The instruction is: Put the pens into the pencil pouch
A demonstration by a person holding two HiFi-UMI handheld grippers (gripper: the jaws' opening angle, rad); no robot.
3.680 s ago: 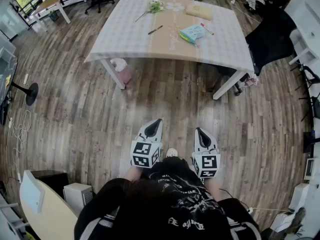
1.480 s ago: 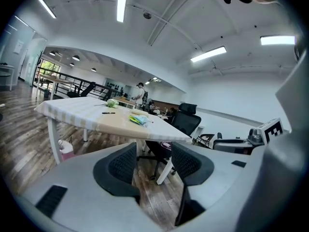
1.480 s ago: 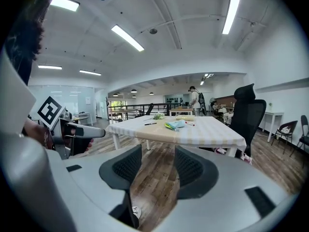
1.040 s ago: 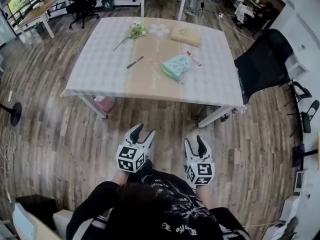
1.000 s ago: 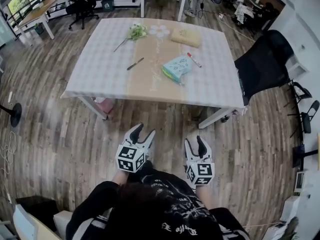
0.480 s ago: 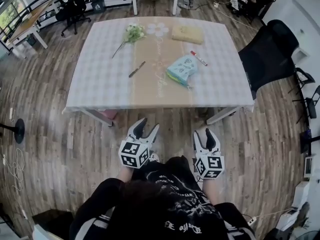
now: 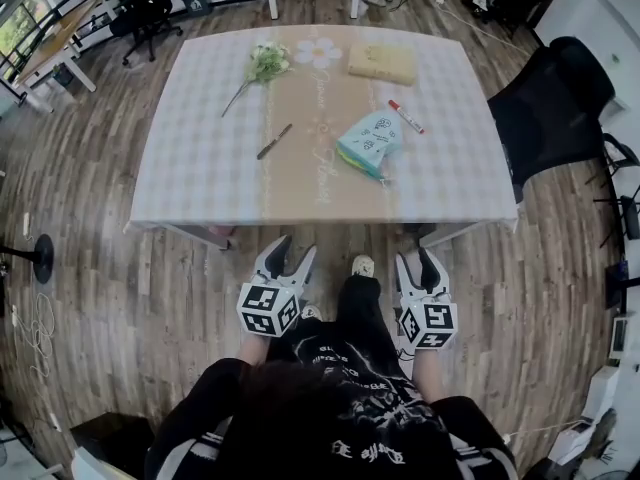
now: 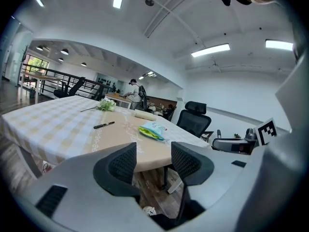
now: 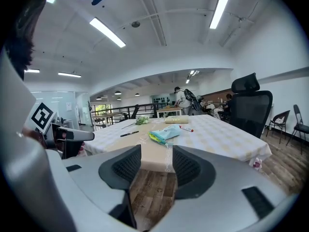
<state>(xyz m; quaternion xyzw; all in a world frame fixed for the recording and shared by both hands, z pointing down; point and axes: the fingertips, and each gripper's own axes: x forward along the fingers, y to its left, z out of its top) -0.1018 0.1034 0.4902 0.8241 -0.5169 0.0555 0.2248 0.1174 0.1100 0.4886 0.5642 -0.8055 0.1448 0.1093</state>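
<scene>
Head view: a person stands just short of the table [image 7: 200, 148], with the left gripper [image 7: 286, 252] and the right gripper [image 7: 419, 264] held low over the wooden floor, well apart from everything on the cloth. The light-blue pencil pouch [image 7: 368, 145] lies near the table's middle. A black pen [image 7: 274, 141] lies apart to its left and a red-capped marker [image 7: 406, 116] near its far right side, both outside the pouch.

Left gripper view: the jaws stand apart and empty, with only the table's near edge and floor showing between them.

Right gripper view: these jaws are likewise spread and hold nothing, and the pouch lies well beyond them.

By all signs the task has not begun: both pens remain to be picked up and stowed. Whether the pouch is unzipped cannot be made out.
</scene>
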